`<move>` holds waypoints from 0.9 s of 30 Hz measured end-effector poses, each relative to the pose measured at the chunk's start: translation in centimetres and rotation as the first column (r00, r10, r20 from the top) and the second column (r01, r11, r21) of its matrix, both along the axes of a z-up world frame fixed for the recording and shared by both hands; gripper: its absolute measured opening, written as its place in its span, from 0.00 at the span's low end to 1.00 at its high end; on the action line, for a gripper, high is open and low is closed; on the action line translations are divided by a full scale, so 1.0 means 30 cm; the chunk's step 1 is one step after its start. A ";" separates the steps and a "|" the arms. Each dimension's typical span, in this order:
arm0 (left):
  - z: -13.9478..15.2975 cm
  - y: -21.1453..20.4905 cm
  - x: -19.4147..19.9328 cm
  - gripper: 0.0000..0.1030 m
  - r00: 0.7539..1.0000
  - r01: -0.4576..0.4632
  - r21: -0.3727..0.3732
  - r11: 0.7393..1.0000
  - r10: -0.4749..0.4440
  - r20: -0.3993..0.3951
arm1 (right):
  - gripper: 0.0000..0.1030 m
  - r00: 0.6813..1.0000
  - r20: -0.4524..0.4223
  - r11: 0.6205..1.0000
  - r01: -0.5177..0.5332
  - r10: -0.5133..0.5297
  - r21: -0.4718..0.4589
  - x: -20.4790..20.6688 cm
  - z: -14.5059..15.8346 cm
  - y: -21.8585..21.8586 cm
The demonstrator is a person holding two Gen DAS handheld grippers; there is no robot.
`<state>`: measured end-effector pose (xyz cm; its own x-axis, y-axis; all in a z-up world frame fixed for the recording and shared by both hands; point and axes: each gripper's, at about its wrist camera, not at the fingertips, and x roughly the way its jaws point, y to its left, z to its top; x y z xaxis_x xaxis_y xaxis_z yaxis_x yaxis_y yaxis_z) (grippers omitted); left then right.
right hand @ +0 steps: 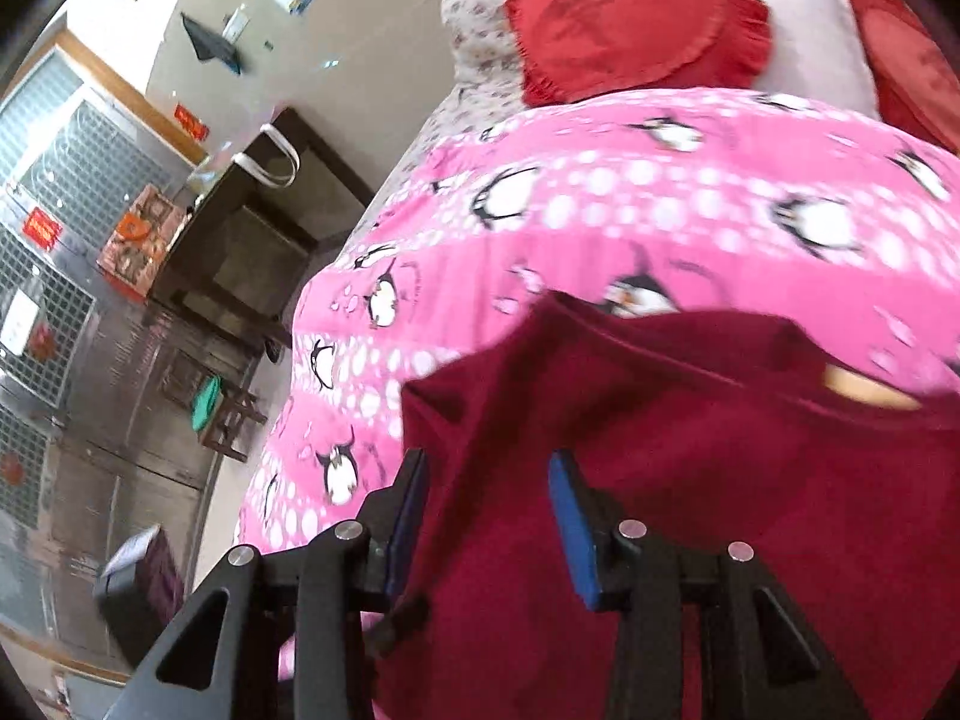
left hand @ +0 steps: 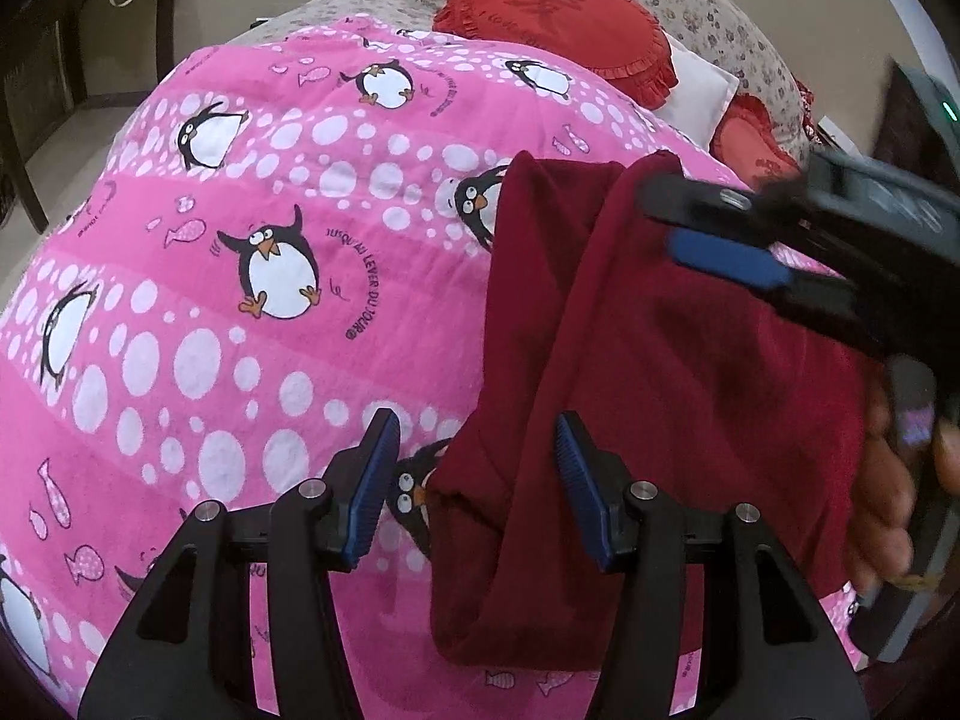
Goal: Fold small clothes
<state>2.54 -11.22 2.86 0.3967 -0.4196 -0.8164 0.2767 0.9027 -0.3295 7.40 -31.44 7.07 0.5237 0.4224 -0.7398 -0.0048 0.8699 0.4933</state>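
Note:
A dark red garment (left hand: pixel 648 384) lies rumpled on a pink penguin-print blanket (left hand: pixel 210 300) covering the bed. My left gripper (left hand: pixel 474 492) is open, its blue-padded fingers (left hand: pixel 372 492) straddling the garment's lower left folded edge. My right gripper (left hand: pixel 708 234) comes in from the right over the garment's upper part, blurred by motion. In the right wrist view the right gripper (right hand: pixel 486 528) is open just above the red garment (right hand: pixel 690 480), which fills the lower frame on the blanket (right hand: pixel 630 210).
Red heart-shaped cushions (left hand: pixel 558 18) and a white pillow (left hand: pixel 702 90) lie at the bed's head. A dark wooden bedside table (right hand: pixel 252 234) stands left of the bed, with a small stool (right hand: pixel 222 414) and a box (right hand: pixel 138 588) on the floor.

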 end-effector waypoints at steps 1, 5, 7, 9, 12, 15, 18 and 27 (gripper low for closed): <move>-0.001 0.000 0.001 0.52 1.000 0.000 -0.002 1.000 0.000 -0.001 | 0.39 1.000 -0.003 1.000 -0.004 0.004 -0.018 0.032 -0.009 0.022; -0.002 -0.003 0.000 0.52 1.000 0.008 -0.001 1.000 -0.008 0.011 | 0.39 0.999 -0.038 0.995 -0.011 0.007 -0.096 0.106 -0.065 0.066; -0.001 -0.001 -0.002 0.52 1.000 0.012 -0.005 1.000 -0.012 0.008 | 0.32 0.999 -0.045 0.993 -0.007 0.002 -0.118 0.128 -0.092 0.063; 0.000 0.009 -0.001 0.52 1.000 0.015 -0.020 1.000 -0.015 -0.004 | 0.15 0.999 -0.039 0.990 0.006 -0.011 -0.138 0.142 -0.108 0.055; 0.009 0.030 0.004 0.52 1.000 0.010 -0.048 0.999 -0.010 -0.011 | 0.07 1.000 0.006 0.994 0.024 -0.023 -0.103 0.119 -0.072 0.019; 0.015 0.044 0.004 0.52 1.000 0.001 -0.051 0.999 -0.001 -0.004 | 0.06 0.999 0.050 0.994 -0.005 0.011 -0.113 0.116 -0.032 0.048; 0.006 0.045 0.008 0.52 1.000 -0.009 -0.038 0.999 0.008 -0.010 | 0.06 0.997 0.059 0.990 -0.045 0.054 -0.136 0.128 -0.048 0.106; -0.004 0.027 0.017 0.52 1.000 -0.009 -0.040 0.999 0.008 -0.015 | 0.36 0.992 0.094 0.992 -0.068 0.078 -0.108 0.066 -0.026 0.047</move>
<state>3.05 -10.41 2.75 0.3887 -0.4487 -0.8047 0.2637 0.8910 -0.3695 9.38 -30.02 6.30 0.5663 0.3851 -0.7287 -0.1140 0.9122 0.3935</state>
